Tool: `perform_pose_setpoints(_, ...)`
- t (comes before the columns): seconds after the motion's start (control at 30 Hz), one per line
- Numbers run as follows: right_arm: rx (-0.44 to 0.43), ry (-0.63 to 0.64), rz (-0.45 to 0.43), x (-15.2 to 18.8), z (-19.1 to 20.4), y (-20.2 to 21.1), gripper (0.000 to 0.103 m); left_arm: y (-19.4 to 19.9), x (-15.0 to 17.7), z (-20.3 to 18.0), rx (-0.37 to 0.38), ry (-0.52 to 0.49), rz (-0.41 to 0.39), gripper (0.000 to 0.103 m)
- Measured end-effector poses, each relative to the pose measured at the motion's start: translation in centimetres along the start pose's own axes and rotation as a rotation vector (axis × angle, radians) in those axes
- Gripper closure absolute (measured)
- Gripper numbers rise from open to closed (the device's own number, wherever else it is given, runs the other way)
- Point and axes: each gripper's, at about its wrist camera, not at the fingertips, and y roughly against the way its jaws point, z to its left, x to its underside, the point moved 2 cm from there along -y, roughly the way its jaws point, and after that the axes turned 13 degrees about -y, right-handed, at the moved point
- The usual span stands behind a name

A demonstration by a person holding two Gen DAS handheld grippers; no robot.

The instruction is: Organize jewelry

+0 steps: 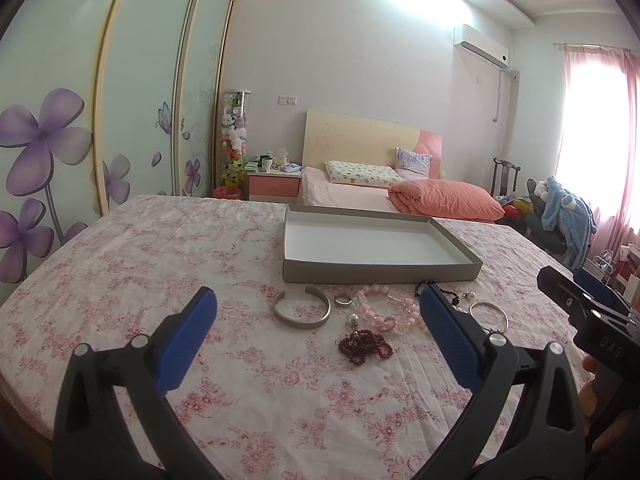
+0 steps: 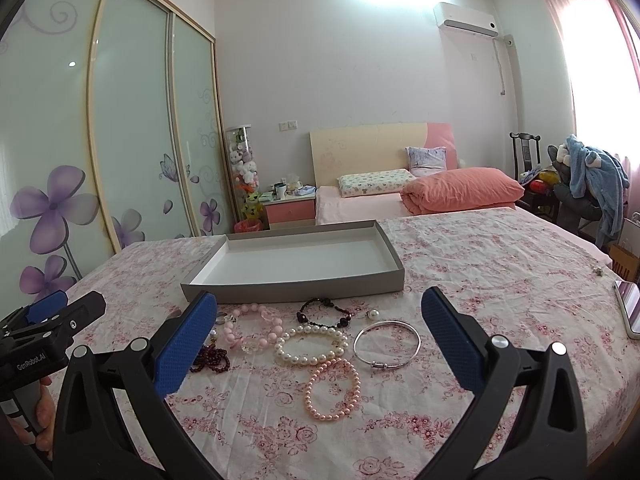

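A shallow grey box [image 1: 380, 272] [image 2: 296, 288] with a white inside stands empty on the floral cloth. Jewelry lies in front of it: a silver cuff [image 1: 301, 312], a ring [image 1: 343, 299], a pink bead bracelet [image 1: 384, 310] [image 2: 252, 330], dark red beads [image 1: 365, 345] [image 2: 210, 358], a black bead bracelet [image 2: 325, 313], a white pearl bracelet [image 2: 311, 345], a pink pearl bracelet [image 2: 333, 390] and a thin silver bangle [image 1: 489, 315] [image 2: 387, 345]. My left gripper [image 1: 318, 326] is open above the cuff and beads. My right gripper [image 2: 320, 332] is open above the pearls.
The table is covered with a pink floral cloth [image 1: 160, 264]. A phone [image 2: 630, 312] lies at its right edge. A bed with a pink quilt [image 1: 444, 198] stands behind the table, and a wardrobe [image 1: 60, 120] with sliding doors is at the left.
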Motion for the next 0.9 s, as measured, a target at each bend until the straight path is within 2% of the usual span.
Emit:
perform_pose_setpoints(0.6,0.010,-0.005,0.013,0.3,-0.2,-0.5,0.002,-0.3,0.2,0.1,-0.005,0.002,0.016,0.004)
perform_pose_setpoints(0.77,0.076,-0.049,0.065,0.0,-2.5,-3.0,0.002,-1.5,1.0,0.0,-0.029,0.009,0.092,0.004)
perform_pose_setpoints(0.9,0.158,-0.076,0.166,-0.1,-4.5,-5.5,0.003,-3.6,1.3,0.8,-0.036,0.002,0.163,0.004)
